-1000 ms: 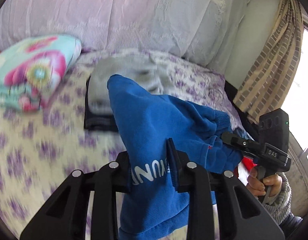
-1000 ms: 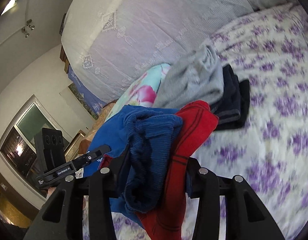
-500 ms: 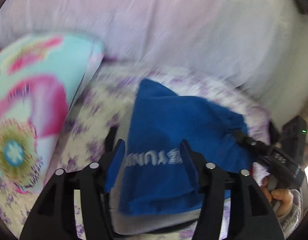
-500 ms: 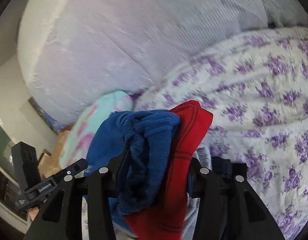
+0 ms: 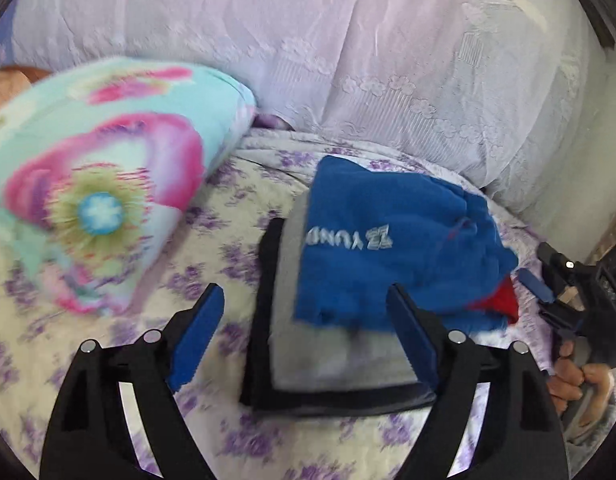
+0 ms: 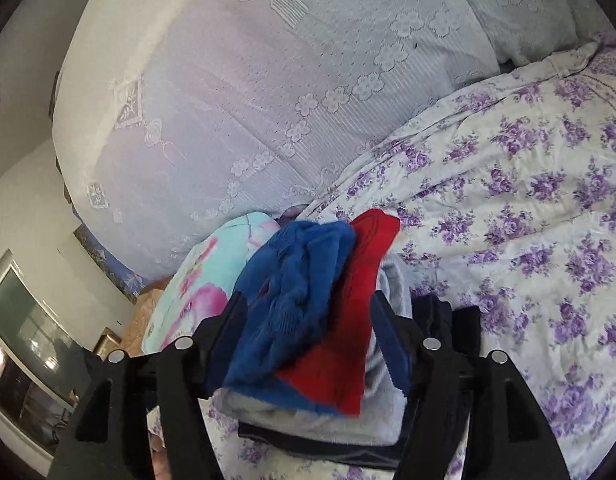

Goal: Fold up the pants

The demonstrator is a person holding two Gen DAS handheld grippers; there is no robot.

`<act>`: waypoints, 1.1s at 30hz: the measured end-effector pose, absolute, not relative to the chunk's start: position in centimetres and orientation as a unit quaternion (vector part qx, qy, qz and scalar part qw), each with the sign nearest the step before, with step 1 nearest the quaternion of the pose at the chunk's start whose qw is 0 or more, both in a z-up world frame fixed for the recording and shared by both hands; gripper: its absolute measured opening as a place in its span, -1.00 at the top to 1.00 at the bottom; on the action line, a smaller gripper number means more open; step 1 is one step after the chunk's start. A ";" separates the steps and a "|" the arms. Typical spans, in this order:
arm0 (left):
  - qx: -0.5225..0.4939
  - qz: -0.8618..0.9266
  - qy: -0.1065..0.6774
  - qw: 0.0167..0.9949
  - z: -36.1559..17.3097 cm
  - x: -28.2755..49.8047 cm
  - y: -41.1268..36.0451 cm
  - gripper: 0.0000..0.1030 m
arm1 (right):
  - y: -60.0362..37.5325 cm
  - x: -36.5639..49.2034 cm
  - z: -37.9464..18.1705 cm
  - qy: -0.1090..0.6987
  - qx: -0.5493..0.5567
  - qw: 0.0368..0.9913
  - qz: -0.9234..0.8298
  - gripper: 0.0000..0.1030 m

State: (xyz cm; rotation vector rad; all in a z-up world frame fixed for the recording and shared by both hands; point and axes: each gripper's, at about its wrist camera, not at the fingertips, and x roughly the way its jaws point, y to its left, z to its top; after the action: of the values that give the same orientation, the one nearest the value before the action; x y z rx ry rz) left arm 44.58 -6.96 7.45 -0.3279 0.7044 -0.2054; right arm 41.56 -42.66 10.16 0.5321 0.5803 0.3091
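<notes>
The folded blue pants (image 5: 392, 256) with white lettering and a red part (image 5: 498, 302) lie on a stack of a folded grey garment (image 5: 340, 354) over a dark one (image 5: 267, 280). My left gripper (image 5: 308, 338) is open and empty, its blue-padded jaws standing wide on either side of the stack's near end. In the right wrist view the blue and red pants (image 6: 308, 308) sit between the jaws of my right gripper (image 6: 308, 344), which stands open around them above the grey garment (image 6: 308, 416). The right gripper also shows in the left wrist view (image 5: 548, 292).
A flowered turquoise pillow (image 5: 91, 196) lies left of the stack. Large pale lilac pillows (image 5: 348, 60) stand behind it. The bed has a sheet with purple flowers (image 6: 528, 220). A window or screen (image 6: 19, 360) is at the far left.
The pants were carried to the stack and set on it. My left gripper opened and let go of them. My right gripper's jaws have widened around the pants.
</notes>
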 end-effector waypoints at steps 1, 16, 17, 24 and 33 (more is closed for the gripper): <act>-0.146 -0.083 0.334 0.928 7.3 42.7 -7.0 -0.63 | -42.3 39.8 9.8 0.281 0.246 0.917 0.142 -0.42; -0.041 -0.029 0.243 0.969 5.7 22.2 -10.9 -0.90 | -34.4 15.3 1.9 0.183 0.058 0.981 0.011 -0.88; -0.036 -0.026 0.239 0.970 6.3 21.7 -11.1 -0.90 | -34.3 14.8 2.7 0.169 0.050 0.984 0.005 -0.92; -0.050 -0.007 0.204 0.978 10.3 21.0 -11.1 -0.90 | -34.8 15.2 7.7 0.117 0.031 0.992 -0.042 -0.92; -0.025 0.025 0.209 0.977 8.8 25.2 -12.1 -0.91 | -35.0 18.1 7.5 0.092 0.067 0.993 -0.041 -0.92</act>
State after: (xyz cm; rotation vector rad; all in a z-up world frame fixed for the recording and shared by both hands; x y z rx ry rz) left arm 25.16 -12.12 8.78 -0.0511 0.4206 0.0500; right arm 18.08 -35.02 7.51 0.1337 0.1847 -0.0823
